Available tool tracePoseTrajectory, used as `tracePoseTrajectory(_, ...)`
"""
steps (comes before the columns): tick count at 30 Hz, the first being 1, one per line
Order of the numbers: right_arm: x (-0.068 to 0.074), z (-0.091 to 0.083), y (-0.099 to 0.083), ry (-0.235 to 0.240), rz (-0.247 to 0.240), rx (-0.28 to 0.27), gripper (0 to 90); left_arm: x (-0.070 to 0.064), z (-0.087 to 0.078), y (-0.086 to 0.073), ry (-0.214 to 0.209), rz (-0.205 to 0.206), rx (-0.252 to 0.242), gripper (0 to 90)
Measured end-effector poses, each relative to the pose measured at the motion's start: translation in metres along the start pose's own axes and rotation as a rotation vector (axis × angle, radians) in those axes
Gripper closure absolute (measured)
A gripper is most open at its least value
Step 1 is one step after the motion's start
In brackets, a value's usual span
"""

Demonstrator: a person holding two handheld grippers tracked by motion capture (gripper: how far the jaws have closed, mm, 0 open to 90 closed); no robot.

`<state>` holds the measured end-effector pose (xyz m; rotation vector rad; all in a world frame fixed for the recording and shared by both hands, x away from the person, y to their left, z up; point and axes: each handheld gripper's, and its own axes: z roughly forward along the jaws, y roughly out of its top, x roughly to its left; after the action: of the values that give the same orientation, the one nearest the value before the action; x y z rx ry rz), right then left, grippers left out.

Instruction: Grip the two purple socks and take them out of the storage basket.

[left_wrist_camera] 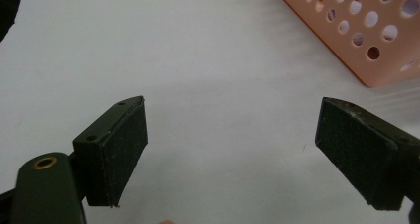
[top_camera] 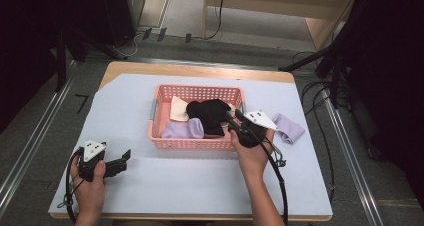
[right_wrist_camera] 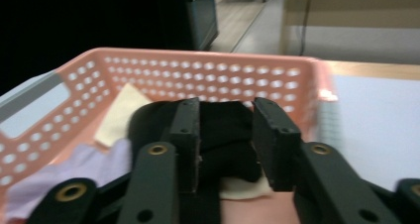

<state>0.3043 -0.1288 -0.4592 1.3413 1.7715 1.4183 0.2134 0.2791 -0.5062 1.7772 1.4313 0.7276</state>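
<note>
Right claw (right_wrist_camera: 225, 144) clamped on black cloth (right_wrist_camera: 223, 135) in basket (right_wrist_camera: 198, 75); left claw (left_wrist_camera: 233, 149) spread wide, empty

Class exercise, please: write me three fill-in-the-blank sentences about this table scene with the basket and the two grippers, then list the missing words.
1. The basket on the table is ____ in colour.
2. The right gripper has its jaws around a ____ cloth in the basket.
3. The left gripper is ____, over bare tabletop.

Missing words: pink; black; open

High overhead view; two close tong-mounted views, shared basket (top_camera: 196, 136)
</note>
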Motion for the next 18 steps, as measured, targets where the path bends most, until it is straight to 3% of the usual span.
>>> tracePoseTrajectory(5,0.019,0.012,-0.002,0.046,-0.005,0.064,75.9,0.0,0.0,0.0,0.001,0.0,0.002,13.7)
tracePoseTrajectory(7,0.024,0.017,-0.002,0.036,-0.02,0.084,79.7,0.0,0.0,0.0,0.003,-0.001,0.003,13.7)
tracePoseTrajectory(10,0.027,0.021,-0.002,0.039,0.002,0.124,85.7,0.0,0.0,0.0,-0.001,-0.001,0.003,13.6)
tracePoseTrajectory(15,0.035,0.03,-0.003,0.059,-0.019,0.194,87.1,0.001,0.0,0.0,-0.005,-0.004,0.006,13.6)
tracePoseTrajectory(18,0.041,0.036,-0.003,0.085,-0.008,0.221,86.4,0.001,0.0,0.0,-0.005,-0.005,0.005,13.6)
